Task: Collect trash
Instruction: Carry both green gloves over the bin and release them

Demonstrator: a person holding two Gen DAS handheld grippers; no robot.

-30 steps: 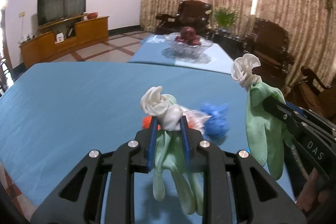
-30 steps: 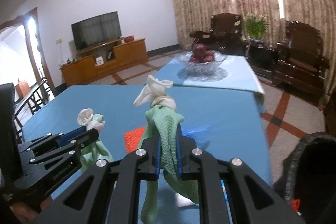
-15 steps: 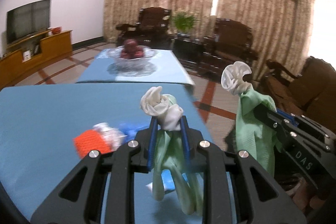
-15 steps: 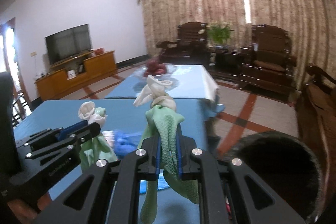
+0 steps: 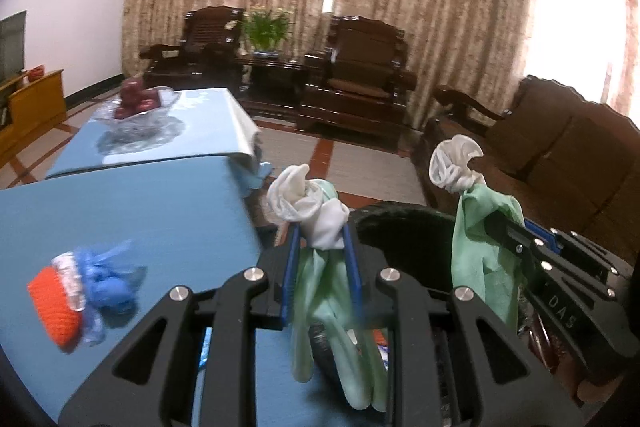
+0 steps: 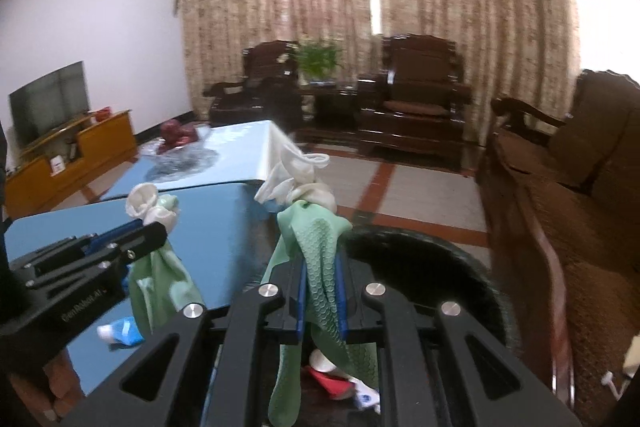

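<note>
My left gripper is shut on a pale green rubber glove with a white cuff; the glove hangs down over the rim of a black trash bin. My right gripper is shut on a second green glove, held above the bin, which holds red and white trash. Each gripper with its glove also shows in the other view: the right, the left.
An orange net, foil and blue plastic scrap lie on the blue table. A blue-white wrapper lies near the table's edge. A second table with a glass fruit bowl stands behind. Dark wooden chairs and a sofa surround.
Both grippers have swung right with their gloves, from over the table to the black bin beside it. The scraps on the table have shifted to the left of the views.
</note>
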